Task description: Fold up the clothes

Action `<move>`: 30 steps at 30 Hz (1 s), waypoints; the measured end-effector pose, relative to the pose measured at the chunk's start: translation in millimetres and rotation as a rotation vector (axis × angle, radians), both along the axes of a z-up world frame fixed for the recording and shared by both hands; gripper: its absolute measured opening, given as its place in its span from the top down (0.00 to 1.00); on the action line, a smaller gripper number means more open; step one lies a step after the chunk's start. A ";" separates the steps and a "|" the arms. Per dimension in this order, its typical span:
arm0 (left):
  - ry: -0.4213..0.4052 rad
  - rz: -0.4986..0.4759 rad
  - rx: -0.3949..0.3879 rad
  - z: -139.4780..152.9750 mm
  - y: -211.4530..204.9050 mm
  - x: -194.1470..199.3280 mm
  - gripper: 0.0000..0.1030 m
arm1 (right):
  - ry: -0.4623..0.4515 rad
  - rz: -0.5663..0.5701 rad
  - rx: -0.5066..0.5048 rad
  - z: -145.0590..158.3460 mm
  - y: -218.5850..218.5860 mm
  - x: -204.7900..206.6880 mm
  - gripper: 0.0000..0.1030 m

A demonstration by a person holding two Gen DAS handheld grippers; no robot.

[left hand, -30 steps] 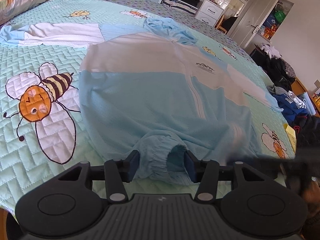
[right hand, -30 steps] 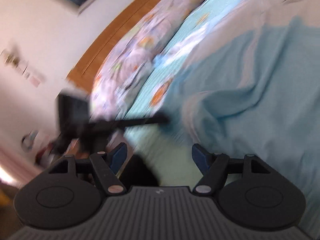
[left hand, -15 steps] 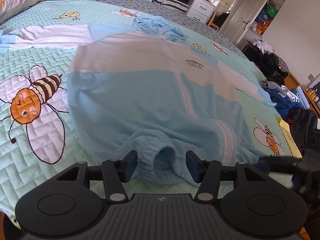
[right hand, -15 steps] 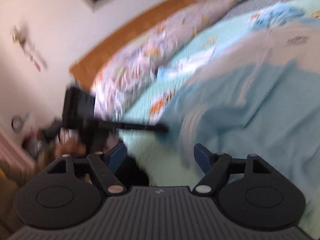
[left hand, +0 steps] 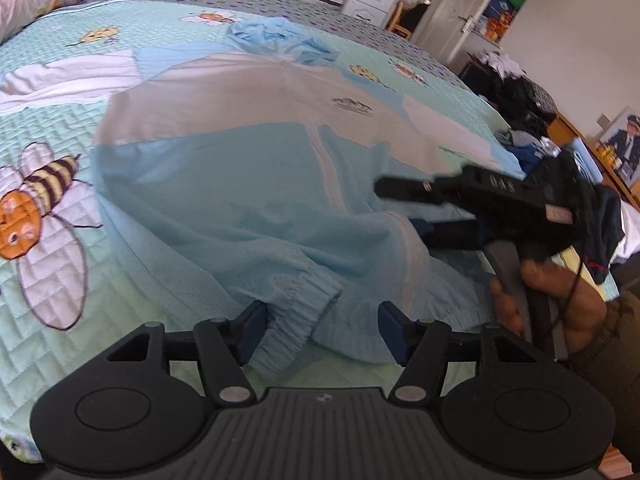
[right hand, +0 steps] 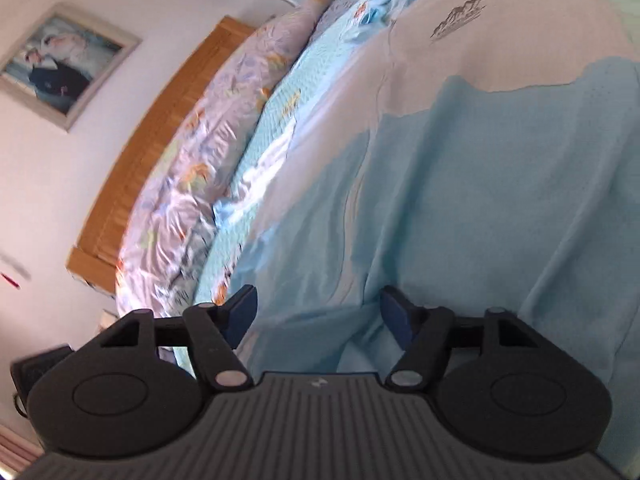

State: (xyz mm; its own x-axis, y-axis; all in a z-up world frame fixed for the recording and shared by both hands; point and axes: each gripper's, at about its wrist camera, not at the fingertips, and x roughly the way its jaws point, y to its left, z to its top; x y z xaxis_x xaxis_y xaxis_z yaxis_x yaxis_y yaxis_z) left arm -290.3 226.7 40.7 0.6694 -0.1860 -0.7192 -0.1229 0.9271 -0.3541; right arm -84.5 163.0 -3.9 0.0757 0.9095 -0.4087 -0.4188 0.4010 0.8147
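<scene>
Straddling the gathered elastic cuff (left hand: 298,308) of the light blue jacket (left hand: 248,184), the left tool (left hand: 322,326) stands with its two blue pads spread wide, one on each side of the cuff, gripping nothing. The cuff lies at the near edge of the bed, on the mint quilt (left hand: 44,208) printed with bees. From there the jacket spreads away flat, blue in its near half and white across the chest, with a small dark logo (left hand: 352,105) right of the zip and a crumpled hood (left hand: 280,38) at the far end. One sleeve stretches out to the far left.

To the right, the right tool (left hand: 384,190) reaches in over the jacket's hem, its handle in the person's hand (left hand: 556,300). In its own view the right tool (right hand: 318,312) is also spread wide, with blue jacket fabric bunched low between the pads but not pinched. Beyond lie a floral pillow (right hand: 208,152), a wooden headboard (right hand: 160,136) and a framed picture (right hand: 60,66).
</scene>
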 end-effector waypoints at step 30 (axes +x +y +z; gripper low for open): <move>0.002 -0.070 -0.126 -8.6 8.4 -33.4 0.33 | -0.605 0.043 -0.303 70.5 32.9 -37.1 0.69</move>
State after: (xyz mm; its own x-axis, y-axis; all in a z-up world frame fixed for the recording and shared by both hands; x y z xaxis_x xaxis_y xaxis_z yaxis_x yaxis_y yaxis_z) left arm -323.7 235.1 32.1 0.6501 -0.3214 -0.6886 -0.0603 0.8815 -0.4684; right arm -121.6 195.9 66.6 0.3377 0.7686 -0.5433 -0.7863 0.5476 0.2860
